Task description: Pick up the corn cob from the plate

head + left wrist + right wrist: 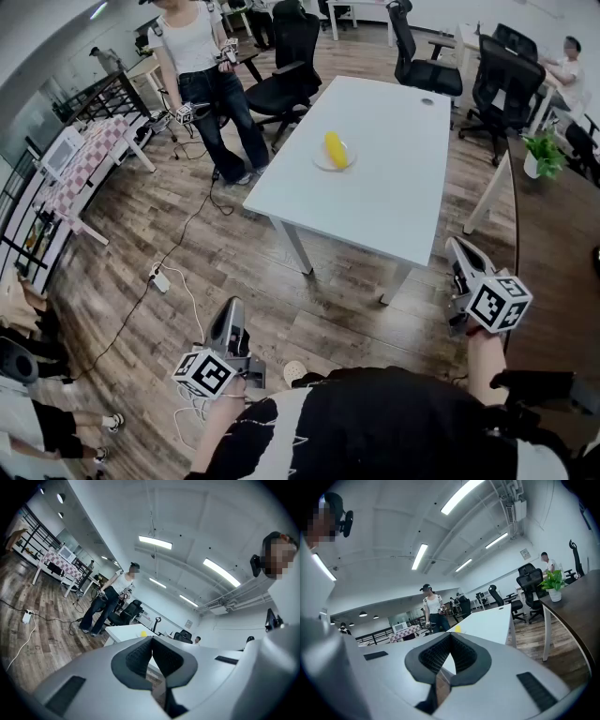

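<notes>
Corn lies on plate, by worktop left edge, midway along. Left claw & right claw both closed, empty, well short of near edge. Best approach, prob: step in, open one claw wide, grip corn mid-length.

Bright, even light from ceiling strip lights; fisheye warping, dark vignetted corners.

The yellow corn cob lies on a small pale plate on the white table.
</notes>
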Demonstrator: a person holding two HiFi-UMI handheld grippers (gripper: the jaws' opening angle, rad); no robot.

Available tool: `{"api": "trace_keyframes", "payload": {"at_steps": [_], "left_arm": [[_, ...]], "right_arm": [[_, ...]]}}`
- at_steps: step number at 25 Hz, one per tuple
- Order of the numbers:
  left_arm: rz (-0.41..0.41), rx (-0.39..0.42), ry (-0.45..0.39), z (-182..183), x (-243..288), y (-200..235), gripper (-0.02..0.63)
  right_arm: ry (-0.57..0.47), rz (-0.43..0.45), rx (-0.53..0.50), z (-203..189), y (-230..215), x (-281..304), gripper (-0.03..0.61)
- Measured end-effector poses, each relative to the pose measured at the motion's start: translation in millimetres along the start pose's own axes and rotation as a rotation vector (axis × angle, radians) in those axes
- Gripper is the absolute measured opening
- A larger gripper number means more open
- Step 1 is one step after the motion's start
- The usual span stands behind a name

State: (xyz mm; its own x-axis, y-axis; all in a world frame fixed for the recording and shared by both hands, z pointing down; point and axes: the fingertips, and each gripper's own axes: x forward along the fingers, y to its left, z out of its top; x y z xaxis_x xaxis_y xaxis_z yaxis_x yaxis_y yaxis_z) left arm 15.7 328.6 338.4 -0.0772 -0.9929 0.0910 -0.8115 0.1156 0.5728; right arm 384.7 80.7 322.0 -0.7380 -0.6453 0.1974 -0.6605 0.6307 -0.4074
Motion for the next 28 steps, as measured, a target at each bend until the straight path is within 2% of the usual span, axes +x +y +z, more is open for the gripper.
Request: {"api": "trace_keyframes", "payload": {"at_steps": [6,11,14,18,22,28], "left_arm": [[-0.012,0.01,0.009,6,0,-3,0.012],[0.01,0.006,0.026,1,-1,9,0.012],[-0.004,0.006,0.021,5,10,15,0.012],[-0.049,0.006,0.025,11,37,22,0.012],[-0.108,0.011,0.066,18,77,39,0.012],[-0.158,0.01,0.115,59,152,76,0.012]], "right_arm": [[-0.037,0.029,-0.023,4,4,10,0.015],[-0.004,0.017,-0.005,-6,6,24,0.015],[-0.007,0.014,-0.018,-10,-2,36,0.015],[0.015,-0.041,-0.021,-3,-5,50,0.015],[-0.004,-0.072,-0.016,2,-7,78,0.015],[-0.004,-0.093,0.021,7,7,151,0.015]]}}
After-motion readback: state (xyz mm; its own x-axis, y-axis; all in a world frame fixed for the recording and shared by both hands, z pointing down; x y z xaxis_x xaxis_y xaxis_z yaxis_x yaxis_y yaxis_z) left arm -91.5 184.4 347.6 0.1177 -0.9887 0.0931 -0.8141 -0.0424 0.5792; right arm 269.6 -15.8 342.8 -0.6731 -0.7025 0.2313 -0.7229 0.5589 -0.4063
